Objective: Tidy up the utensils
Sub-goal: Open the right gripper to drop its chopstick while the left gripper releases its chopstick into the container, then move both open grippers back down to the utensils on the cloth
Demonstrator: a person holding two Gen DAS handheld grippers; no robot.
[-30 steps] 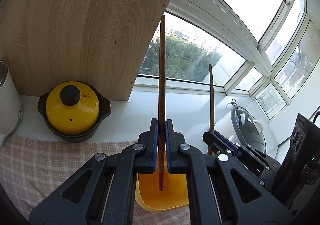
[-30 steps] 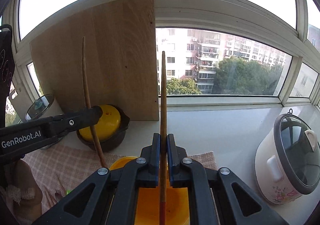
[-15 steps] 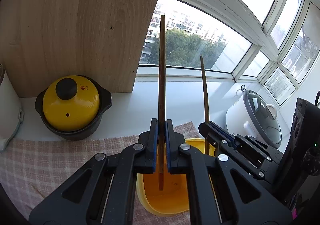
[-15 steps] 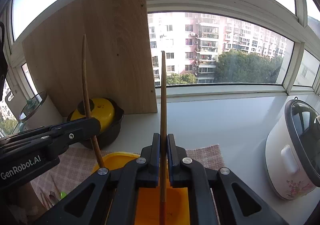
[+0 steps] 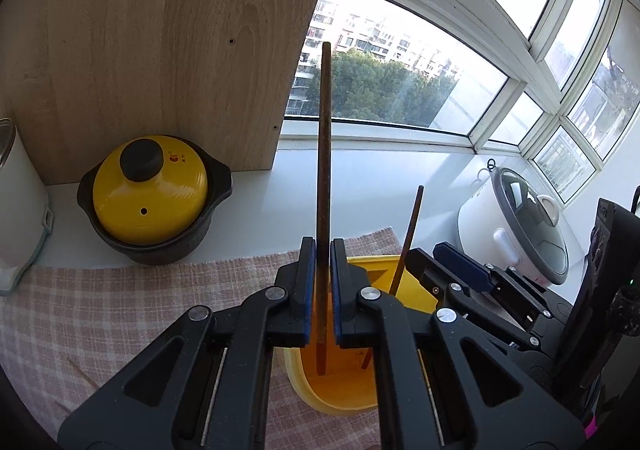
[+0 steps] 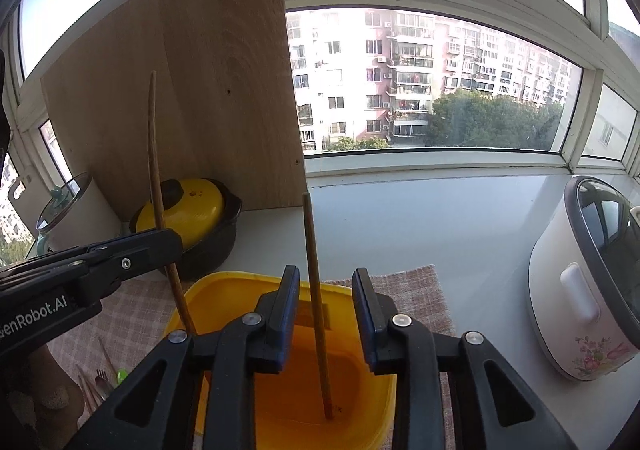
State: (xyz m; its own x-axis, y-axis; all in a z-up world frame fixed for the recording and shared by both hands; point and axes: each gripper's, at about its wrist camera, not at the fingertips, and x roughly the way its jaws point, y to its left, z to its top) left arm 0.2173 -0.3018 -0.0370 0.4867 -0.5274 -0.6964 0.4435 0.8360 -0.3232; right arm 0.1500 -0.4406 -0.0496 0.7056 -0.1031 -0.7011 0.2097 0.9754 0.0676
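Claw R (image 6: 326, 302) wide, L (image 5: 320, 282) gripping chopstick (image 5: 323, 154)

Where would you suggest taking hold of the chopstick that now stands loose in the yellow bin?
Grip the loose chopstick on its bare upper shaft above the yellow bin rim, coming from above with jaws either side. It stands nearly upright, tip on the bin floor, between the open right gripper fingers.
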